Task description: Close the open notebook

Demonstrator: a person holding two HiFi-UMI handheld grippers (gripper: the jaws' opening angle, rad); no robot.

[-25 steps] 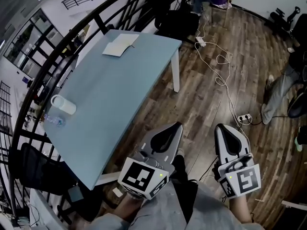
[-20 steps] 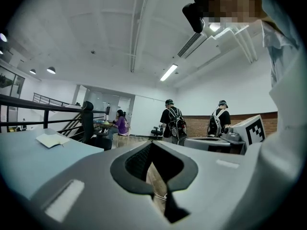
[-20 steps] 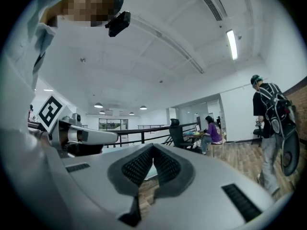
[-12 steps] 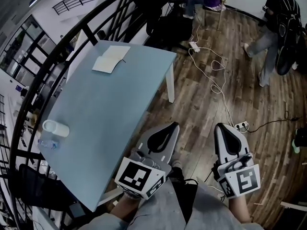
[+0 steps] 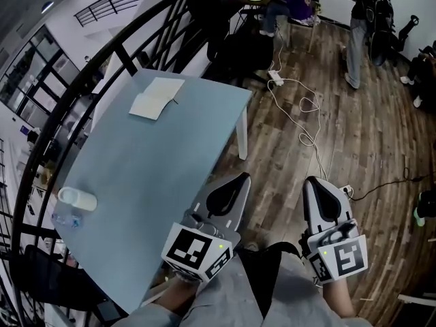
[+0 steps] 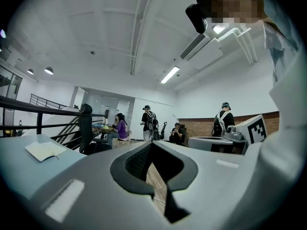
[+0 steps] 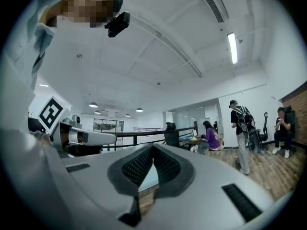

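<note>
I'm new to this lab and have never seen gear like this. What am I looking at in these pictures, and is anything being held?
No robot here: a person carries a grey two-jaw gripper in each hand. The wide picture comes from a camera on the person's head, looking down: the left gripper and right gripper are held out over the brown wooden floor, beside a light blue table. The other two pictures come from cameras riding on each gripper, looking along its jaws. At the table's far end lies an open cream-paged notebook; near its left edge a pale cup lies on its side. Both grippers are shut and hold nothing.
</note>
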